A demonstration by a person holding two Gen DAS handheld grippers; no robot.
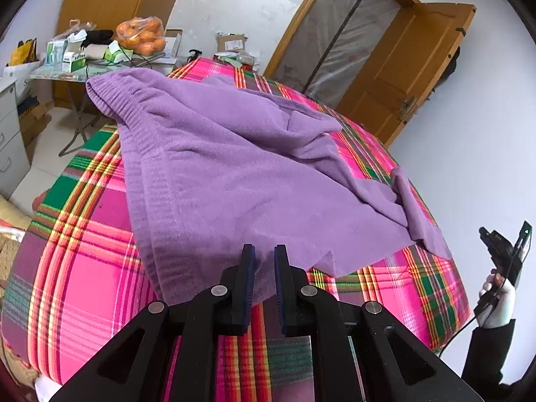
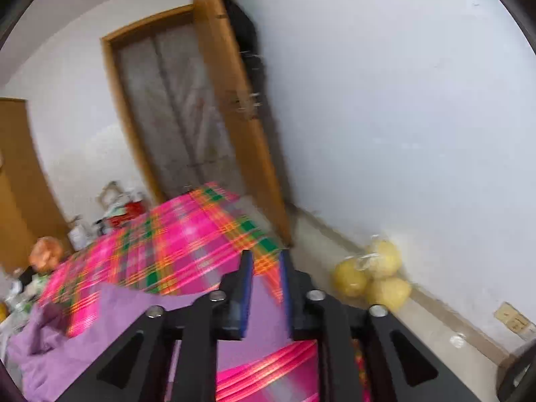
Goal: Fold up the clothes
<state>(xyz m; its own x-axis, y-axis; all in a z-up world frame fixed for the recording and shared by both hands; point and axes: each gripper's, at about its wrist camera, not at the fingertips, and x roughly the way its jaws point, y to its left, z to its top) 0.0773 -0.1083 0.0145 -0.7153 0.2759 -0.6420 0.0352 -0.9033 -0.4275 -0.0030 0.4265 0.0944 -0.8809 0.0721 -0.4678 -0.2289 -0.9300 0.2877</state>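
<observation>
— While the purple sweater point(image 1: 214, 167) lies spread on the plaid bed point(image 1: 83, 268), how are your fingers set?

— Nearest to me, my left gripper point(image 1: 264, 258) has its fingers narrow, pinching the sweater's near hem; a small fold of purple cloth sits between the pads. My right gripper point(image 2: 266, 261) has its fingers parted with nothing gripped; only sweater and bed cover show through the gap. That view is blurred, so I read it loosely.

— And where is the right hand relative to the sweater?

— From the left wrist view my right hand point(image 1: 495, 298) is off the sweater's right edge, beyond the bed's side, clear of the cloth.

— How far along is the folding?

— Early to middling, I judge. One sleeve point(image 1: 415, 211) lies crossed over the body toward the right edge, and a flap farther up looks turned in, but the body is wrinkled and wide, with the ribbed edge point(image 1: 114, 97) at the sweater's far left draped loosely. No neat rectangle yet; the sides and the lengthwise fold remain.

— Anything beyond the sweater?

— Past its far edge, a cluttered tabletop point(image 1: 57, 73) with a bag of oranges point(image 1: 142, 35), and farther right of the sweater an open wooden door point(image 1: 402, 67).
</observation>
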